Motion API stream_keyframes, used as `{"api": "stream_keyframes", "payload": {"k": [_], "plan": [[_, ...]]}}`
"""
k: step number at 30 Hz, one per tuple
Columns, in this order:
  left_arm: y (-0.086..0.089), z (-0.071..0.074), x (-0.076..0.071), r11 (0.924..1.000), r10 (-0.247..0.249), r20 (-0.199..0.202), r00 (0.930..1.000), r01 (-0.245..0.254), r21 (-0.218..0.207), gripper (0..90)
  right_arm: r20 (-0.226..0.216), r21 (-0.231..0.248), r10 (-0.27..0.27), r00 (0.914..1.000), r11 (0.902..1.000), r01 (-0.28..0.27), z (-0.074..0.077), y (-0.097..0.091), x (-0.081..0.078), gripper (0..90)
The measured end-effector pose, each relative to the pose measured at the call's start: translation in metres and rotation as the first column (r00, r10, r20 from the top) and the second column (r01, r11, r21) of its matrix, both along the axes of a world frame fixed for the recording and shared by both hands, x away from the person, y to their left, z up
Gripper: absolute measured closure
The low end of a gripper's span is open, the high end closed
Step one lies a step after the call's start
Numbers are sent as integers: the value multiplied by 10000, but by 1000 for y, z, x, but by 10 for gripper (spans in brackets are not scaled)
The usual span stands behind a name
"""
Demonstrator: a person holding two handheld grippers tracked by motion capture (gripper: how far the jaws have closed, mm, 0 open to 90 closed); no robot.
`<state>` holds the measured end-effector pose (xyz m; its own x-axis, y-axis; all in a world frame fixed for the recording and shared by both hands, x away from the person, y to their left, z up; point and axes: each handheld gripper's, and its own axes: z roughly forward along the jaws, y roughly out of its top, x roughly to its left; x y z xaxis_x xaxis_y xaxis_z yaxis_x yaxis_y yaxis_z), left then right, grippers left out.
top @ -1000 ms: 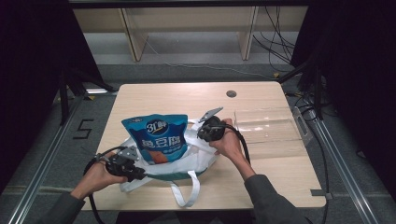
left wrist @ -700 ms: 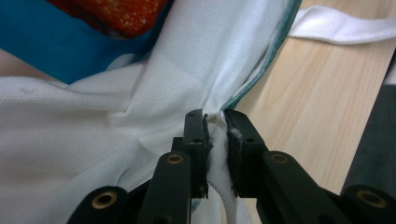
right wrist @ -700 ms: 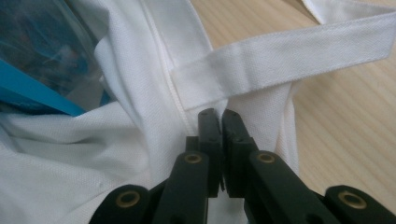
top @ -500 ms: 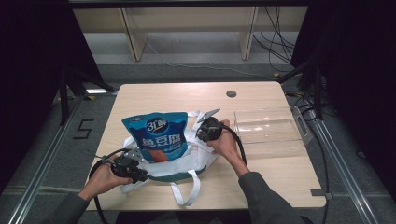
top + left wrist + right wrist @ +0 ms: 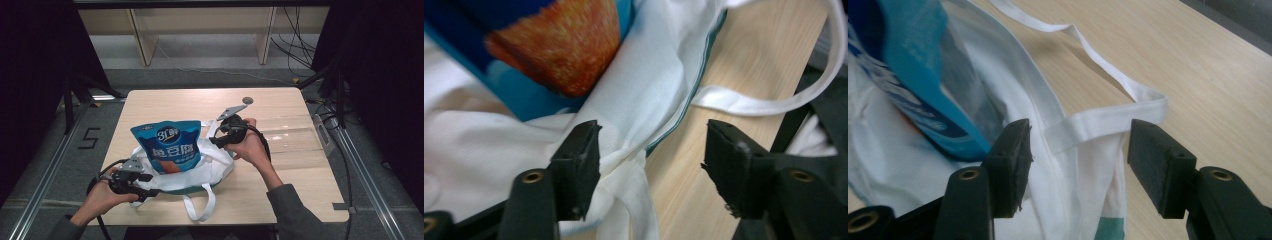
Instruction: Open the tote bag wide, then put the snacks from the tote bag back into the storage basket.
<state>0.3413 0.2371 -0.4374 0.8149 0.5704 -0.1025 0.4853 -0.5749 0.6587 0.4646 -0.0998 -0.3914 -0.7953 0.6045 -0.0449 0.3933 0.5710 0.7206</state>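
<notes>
Nearest the person, the left gripper sits at the near-left rim of a white tote bag lying on the tabletop. Its fingers have just been opening and stand released, cloth lying slack between them, so the bag mouth is let go. A blue snack pouch stands tilted in the bag, propped by the cloth around it. Farther off, the right gripper hovers at the far rim, fingers likewise just spread and released, a white handle strap loose between them
</notes>
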Motion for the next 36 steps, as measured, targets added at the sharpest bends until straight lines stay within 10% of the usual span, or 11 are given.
{"api": "stream_keyframes", "payload": {"k": [6, 14, 26, 35, 36], "plan": [[24, -4, -24, 9890, 1332, -43, 9911, -1332, -643, 342, -283, -252, 402, 9988, 9988, -409, 15, 3, -9, 399], [43, -13, -38, 9736, 2262, 169, 9739, -2255, -367, 283, -496, -397, 675, 9965, 9968, -695, 19, 8, -16, 373], [46, -14, -44, 9733, 2271, 812, 9705, -2290, 156, 264, -855, -757, 487, 9951, 9956, -552, 31, 6, -22, 341], [47, -17, -44, 9645, 2618, 804, 9618, -2637, 130, 258, -918, -977, 1779, 9798, 9775, -1867, 61, 14, -29, 251], [49, -15, -44, 9707, 2302, 738, 9703, -2344, 533, 252, -821, -973, 1864, 9790, 9762, -1940, 64, 15, -29, 246]]}}
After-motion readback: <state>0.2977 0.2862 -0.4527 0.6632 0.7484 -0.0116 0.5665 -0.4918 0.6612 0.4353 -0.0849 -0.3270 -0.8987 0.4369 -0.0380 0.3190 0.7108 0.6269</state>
